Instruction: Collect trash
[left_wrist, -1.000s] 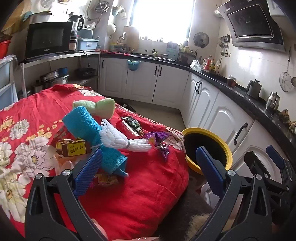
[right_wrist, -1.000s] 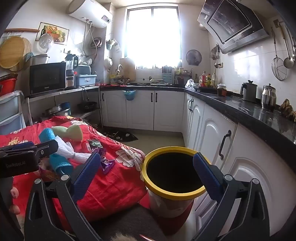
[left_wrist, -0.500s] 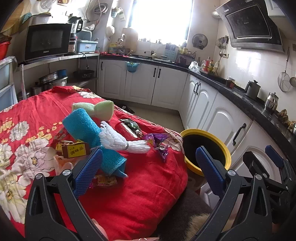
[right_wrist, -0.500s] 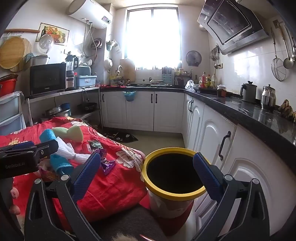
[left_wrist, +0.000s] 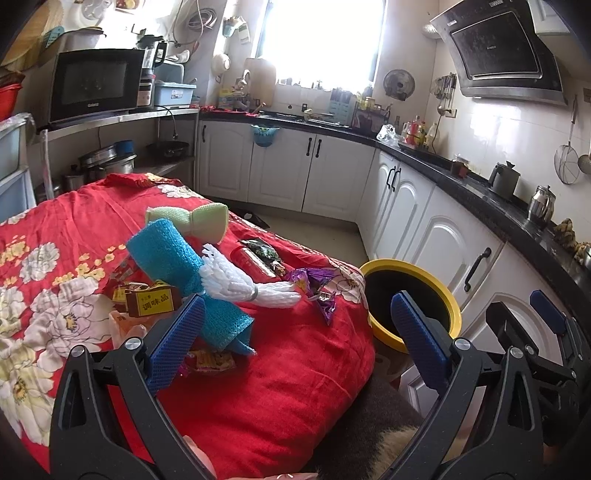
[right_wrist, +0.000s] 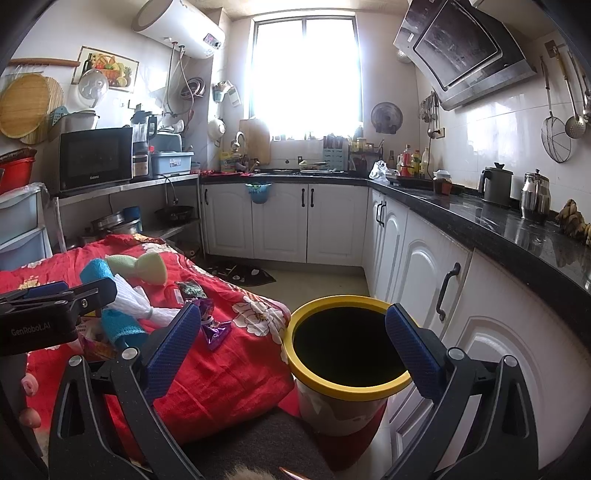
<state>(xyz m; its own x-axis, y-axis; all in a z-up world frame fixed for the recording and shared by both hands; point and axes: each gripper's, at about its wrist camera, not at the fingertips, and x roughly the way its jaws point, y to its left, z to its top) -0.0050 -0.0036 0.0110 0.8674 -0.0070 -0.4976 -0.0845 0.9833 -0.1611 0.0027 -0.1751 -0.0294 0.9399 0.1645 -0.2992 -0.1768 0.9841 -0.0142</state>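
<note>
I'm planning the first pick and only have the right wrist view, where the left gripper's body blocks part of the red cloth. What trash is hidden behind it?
Observer: A small brown box with a yellow label lies beside the blue mesh roll.
Operator: Anything nearer the left gripper?
Observer: A yellow snack wrapper lies flat on the cloth, partly hidden by the roll's near end.
Operator: Is that gripper holding anything?
Observer: No, the left gripper is open, with nothing between its fingers.
</note>
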